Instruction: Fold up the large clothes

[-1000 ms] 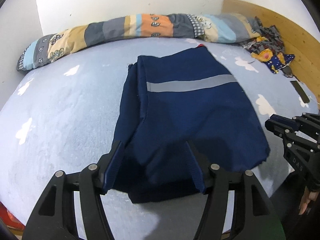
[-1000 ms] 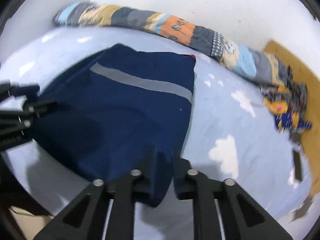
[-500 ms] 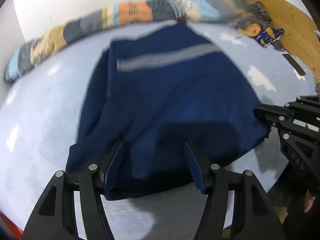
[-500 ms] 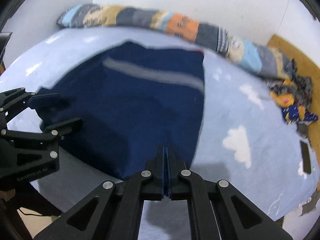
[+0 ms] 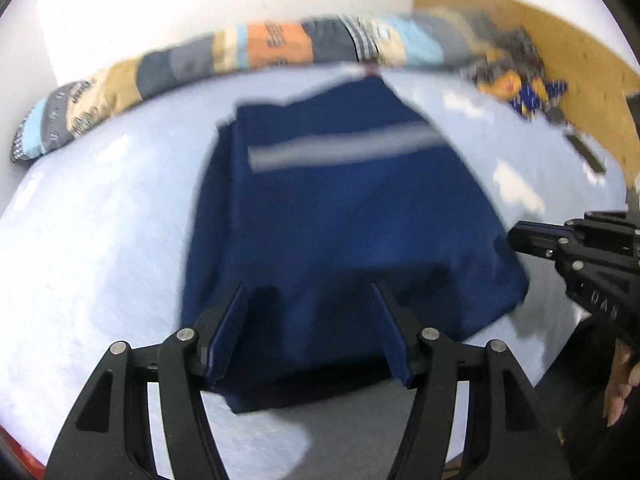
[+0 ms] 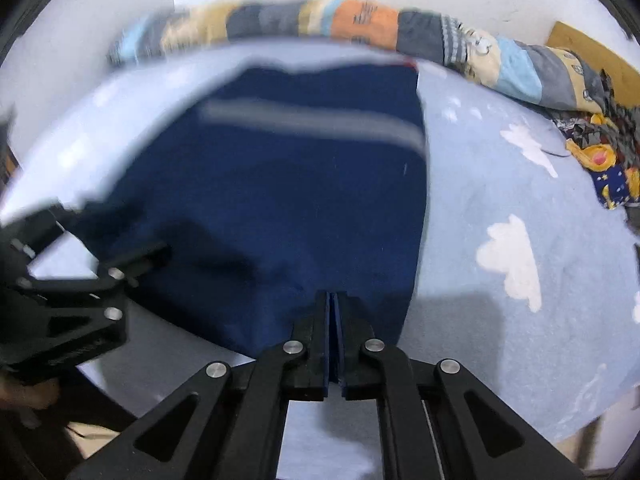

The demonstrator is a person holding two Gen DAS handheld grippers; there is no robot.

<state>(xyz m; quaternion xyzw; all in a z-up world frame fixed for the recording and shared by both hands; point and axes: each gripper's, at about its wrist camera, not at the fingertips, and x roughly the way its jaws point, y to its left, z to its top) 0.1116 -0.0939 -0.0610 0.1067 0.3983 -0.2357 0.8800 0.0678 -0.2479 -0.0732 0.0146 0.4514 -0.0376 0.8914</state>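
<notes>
A folded navy garment [image 5: 344, 216] with a grey reflective stripe [image 5: 344, 146] lies flat on the light blue bed. It also shows in the right wrist view [image 6: 288, 200]. My left gripper [image 5: 310, 300] is open over the garment's near edge, holding nothing. My right gripper [image 6: 333, 304] is shut at the garment's near right corner; no cloth shows between its fingers. The right gripper [image 5: 532, 236] also shows at the garment's right edge in the left wrist view, and the left gripper [image 6: 120, 256] shows at the left in the right wrist view.
A patchwork bolster [image 5: 256, 52] runs along the wall at the far side of the bed [image 6: 520, 200]. A pile of patterned clothes [image 6: 600, 156] lies at the far right by a wooden headboard [image 5: 560, 52]. The bed's near edge is just below the grippers.
The right gripper has closed from slightly open and drawn back to the garment's near corner. The left gripper stays open and has shifted slightly over the near edge. The garment lies unchanged.
</notes>
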